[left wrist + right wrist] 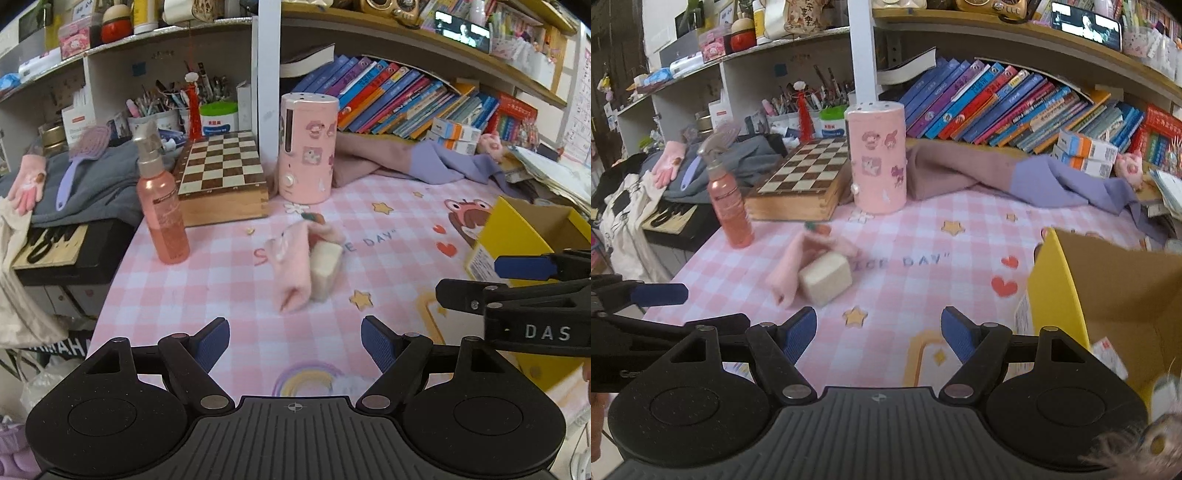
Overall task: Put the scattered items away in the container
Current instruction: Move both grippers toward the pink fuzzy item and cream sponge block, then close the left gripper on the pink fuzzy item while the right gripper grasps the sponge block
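Observation:
A pink glove (291, 266) (790, 273) with a small carrot charm lies on the pink checked desk mat, and a cream block (325, 269) (825, 278) rests against it. My left gripper (295, 343) hovers open just in front of them, nothing between its blue pads. My right gripper (879, 332) is open and empty too, to the right of the block and left of the yellow cardboard box (524, 236) (1108, 295). Inside the box a few small items show. Each gripper appears at the edge of the other's view.
A pink spray bottle (162, 218) (729, 206) stands at the mat's left edge. Behind are a chessboard box (221, 177) (801, 181), a pink cylinder with stickers (306, 147) (877, 158), folded cloths (424, 162), leaning books and cluttered shelves. Another pink glove (27, 184) lies far left.

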{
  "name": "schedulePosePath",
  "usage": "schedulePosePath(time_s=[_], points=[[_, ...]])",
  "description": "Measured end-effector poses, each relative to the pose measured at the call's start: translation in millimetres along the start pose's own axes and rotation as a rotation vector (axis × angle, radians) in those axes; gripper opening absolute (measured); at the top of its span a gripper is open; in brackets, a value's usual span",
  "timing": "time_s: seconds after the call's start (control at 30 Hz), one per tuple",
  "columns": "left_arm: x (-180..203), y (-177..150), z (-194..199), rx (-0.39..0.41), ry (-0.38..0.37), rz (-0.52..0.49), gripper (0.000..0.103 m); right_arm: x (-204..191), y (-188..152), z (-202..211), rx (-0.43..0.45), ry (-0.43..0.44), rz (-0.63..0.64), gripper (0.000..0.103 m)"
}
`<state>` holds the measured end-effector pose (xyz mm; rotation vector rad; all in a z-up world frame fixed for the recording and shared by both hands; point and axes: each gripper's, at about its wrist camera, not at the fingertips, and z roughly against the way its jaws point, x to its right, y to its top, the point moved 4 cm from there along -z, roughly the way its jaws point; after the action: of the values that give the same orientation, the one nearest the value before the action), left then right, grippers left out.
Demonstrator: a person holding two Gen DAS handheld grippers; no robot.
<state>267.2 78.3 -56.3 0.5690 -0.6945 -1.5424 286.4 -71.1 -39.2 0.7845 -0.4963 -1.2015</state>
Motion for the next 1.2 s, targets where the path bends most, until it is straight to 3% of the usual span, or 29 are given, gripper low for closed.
schedulePosePath(time_s=[0.4, 0.67, 0.8, 0.9, 1.2], points=[[-0.3, 29.2, -62.4, -0.041, -0.011, 0.027, 0.073, 16.2, 12.9, -35.1, -0.046, -0.005, 0.005, 0.075], [-6.2, 44.7, -89.8, -0.053, -0.027, 0.110, 0.055, 11.1, 15.6, -54.4, -0.085, 0.028, 0.045, 0.075], [-16.3, 46.7, -105.5, -0.096, -0.027, 0.144, 0.033, 3.2, 18.1, -62.8, -0.096, 0.059, 0.072, 0.075], [-26.4, 46.1, -103.5, -0.100, -0.042, 0.180, 0.016, -5.0, 21.9, -73.9, -0.098, 0.085, 0.090, 0.076], [-62.6, 38.3, -59.9, -0.048, -0.007, 0.294, 0.013, -42.6, 26.9, -111.7, -0.131, 0.153, 0.139, 0.076]])
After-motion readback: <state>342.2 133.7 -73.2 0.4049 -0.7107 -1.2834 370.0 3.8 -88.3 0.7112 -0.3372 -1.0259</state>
